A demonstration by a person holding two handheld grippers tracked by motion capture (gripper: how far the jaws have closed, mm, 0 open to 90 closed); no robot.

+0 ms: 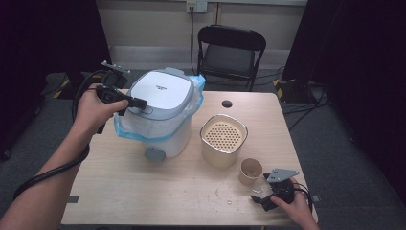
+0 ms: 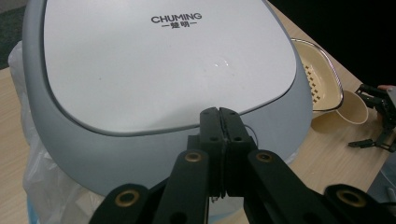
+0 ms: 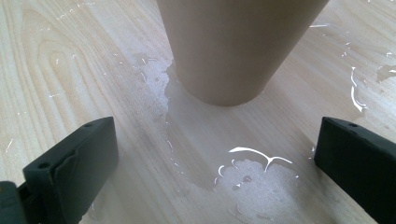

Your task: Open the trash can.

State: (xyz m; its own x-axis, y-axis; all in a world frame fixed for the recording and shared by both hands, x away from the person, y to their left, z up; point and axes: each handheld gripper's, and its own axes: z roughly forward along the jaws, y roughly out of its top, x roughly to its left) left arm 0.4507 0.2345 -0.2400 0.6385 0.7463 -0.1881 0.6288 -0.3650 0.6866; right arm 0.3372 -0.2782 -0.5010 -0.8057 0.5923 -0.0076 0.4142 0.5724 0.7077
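left gripper [image 2: 219, 116]: jaws pressed together over the front rim of the grey-and-white rounded plastic bin lid [image 2: 159, 70], bin at bench's left rear | right gripper [image 3: 210, 154]: jaws wide apart, low over wet pale wooden bench [image 3: 70, 60], just short of the beige paper cup [image 3: 233, 42] | beige perforated strainer tub [image 1: 223, 139] mid-bench

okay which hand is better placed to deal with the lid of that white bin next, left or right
Left, probably. The left gripper sits with jaws shut right at the edge of the bin lid. The right gripper rests open at the table's near corner beside the small cup, far from the bin.
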